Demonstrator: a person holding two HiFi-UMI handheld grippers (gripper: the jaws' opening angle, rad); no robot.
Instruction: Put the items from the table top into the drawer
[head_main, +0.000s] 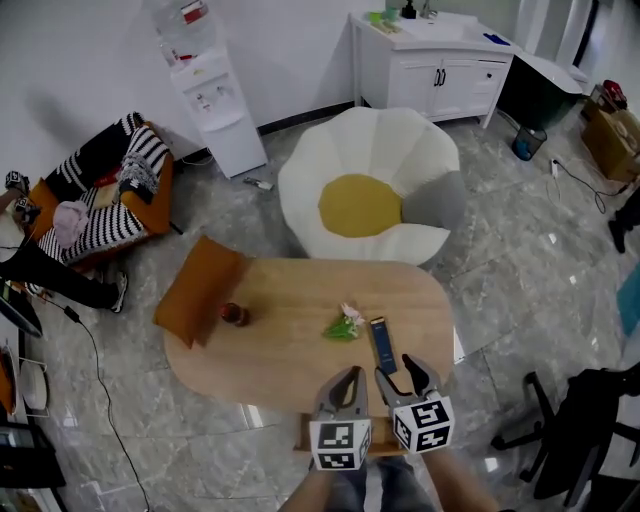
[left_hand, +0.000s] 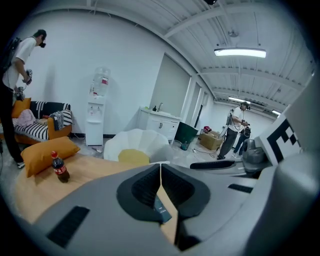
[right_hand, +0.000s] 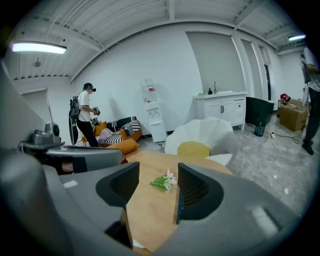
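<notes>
Orange cushion (head_main: 198, 290), tan table (head_main: 290, 350), green-pink flower sprig (head_main: 344, 322), dark blue box (head_main: 383, 343)

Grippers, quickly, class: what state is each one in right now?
Left gripper: fingers closed together, holding nothing.
Right gripper: fingers open, empty; the flower lies beyond them.

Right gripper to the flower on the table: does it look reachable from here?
Probably yes. The right gripper is open, and the flower lies ahead of it on the bare table with nothing on top. The dark blue box lies close beside the path and may get nudged.
</notes>
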